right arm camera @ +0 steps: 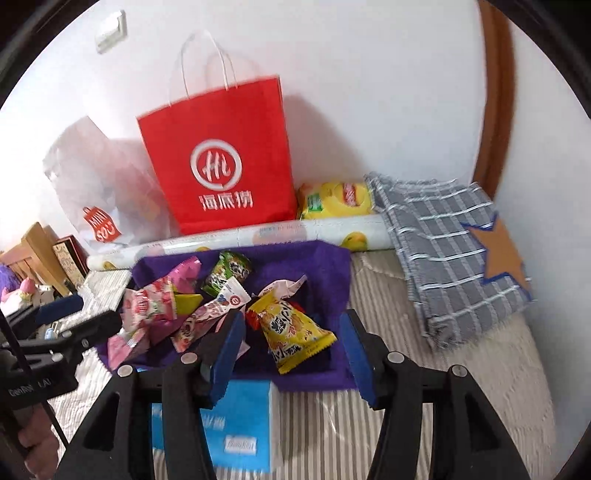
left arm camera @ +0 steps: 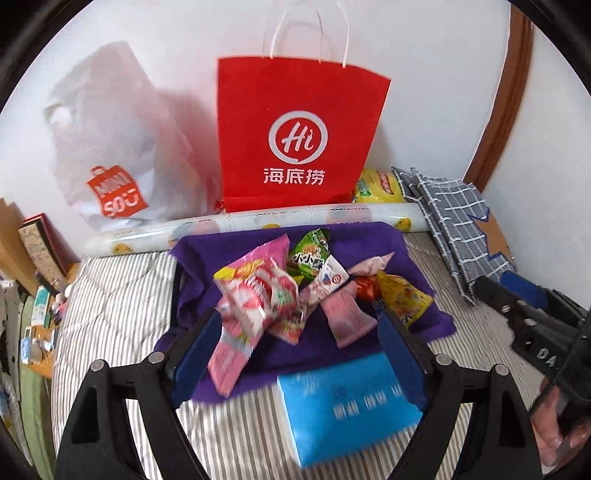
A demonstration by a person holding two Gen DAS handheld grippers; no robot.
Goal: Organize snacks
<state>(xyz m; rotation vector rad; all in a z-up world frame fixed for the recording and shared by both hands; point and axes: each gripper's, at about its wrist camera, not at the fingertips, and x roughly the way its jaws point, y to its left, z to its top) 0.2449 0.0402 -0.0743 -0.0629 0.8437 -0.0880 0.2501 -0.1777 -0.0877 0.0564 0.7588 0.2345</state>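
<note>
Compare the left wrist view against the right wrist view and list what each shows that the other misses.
Left wrist only: the open left hand-held gripper over the pink snack packets.

Right wrist only: a wall switch, a brown star on the checked cloth, and the open right hand-held gripper around the yellow snack packet.

Both: red paper bag, purple cloth, blue box.

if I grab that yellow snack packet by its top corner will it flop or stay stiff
The yellow snack packet looks puffed with crimped ends, so it probably holds shape yet dangles. Glossy film may slip between the right gripper pads.
</note>
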